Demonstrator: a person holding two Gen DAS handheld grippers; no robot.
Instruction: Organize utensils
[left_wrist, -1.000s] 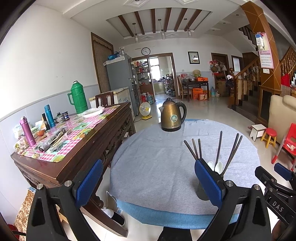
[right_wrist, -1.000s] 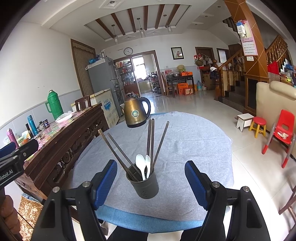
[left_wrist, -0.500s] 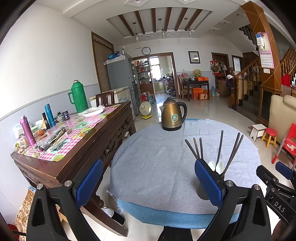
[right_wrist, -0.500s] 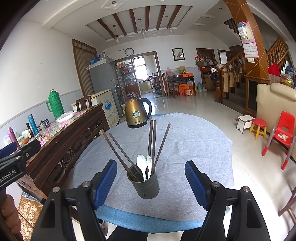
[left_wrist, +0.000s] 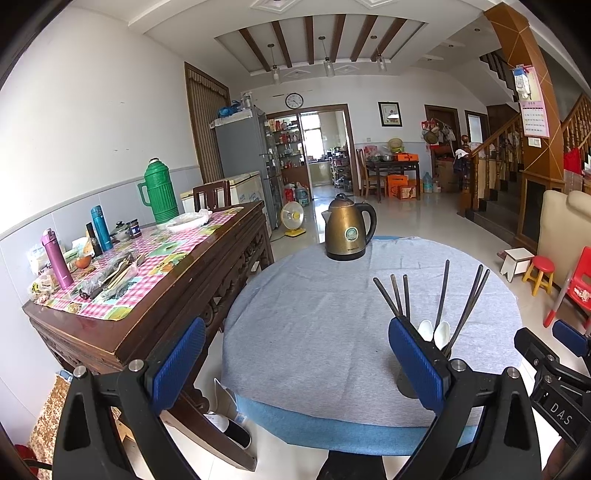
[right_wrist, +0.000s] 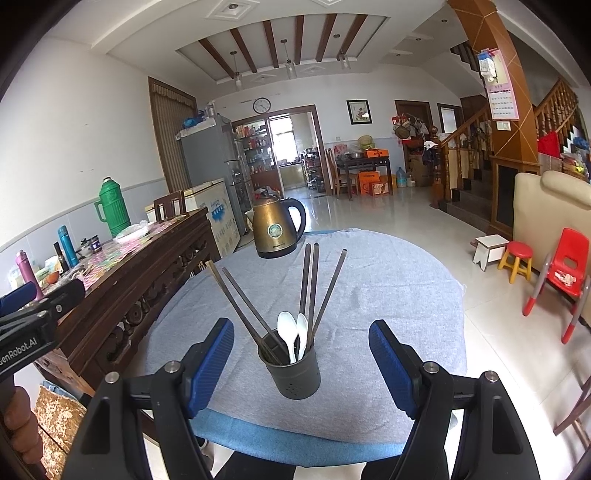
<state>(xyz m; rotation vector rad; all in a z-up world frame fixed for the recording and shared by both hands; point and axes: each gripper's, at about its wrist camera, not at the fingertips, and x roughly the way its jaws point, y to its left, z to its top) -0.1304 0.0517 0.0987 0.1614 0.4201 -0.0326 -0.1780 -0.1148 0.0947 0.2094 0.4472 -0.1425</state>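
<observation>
A dark metal utensil cup (right_wrist: 295, 374) stands near the front edge of a round table under a grey cloth (right_wrist: 388, 288). It holds several dark chopsticks (right_wrist: 310, 280) and two white spoons (right_wrist: 290, 332). My right gripper (right_wrist: 301, 363) is open, its blue pads either side of the cup and clear of it. In the left wrist view the cup (left_wrist: 404, 382) is mostly hidden behind the right blue pad, with chopsticks (left_wrist: 443, 295) and spoons (left_wrist: 434, 332) rising above it. My left gripper (left_wrist: 295, 363) is open with nothing between its pads.
A brass-coloured kettle (right_wrist: 277, 230) sits at the table's far side. A dark wooden sideboard (left_wrist: 177, 280) with a checked cloth, flasks and a green thermos (left_wrist: 159, 192) stands close on the left. Red child chair (right_wrist: 565, 269) and stools on the right floor.
</observation>
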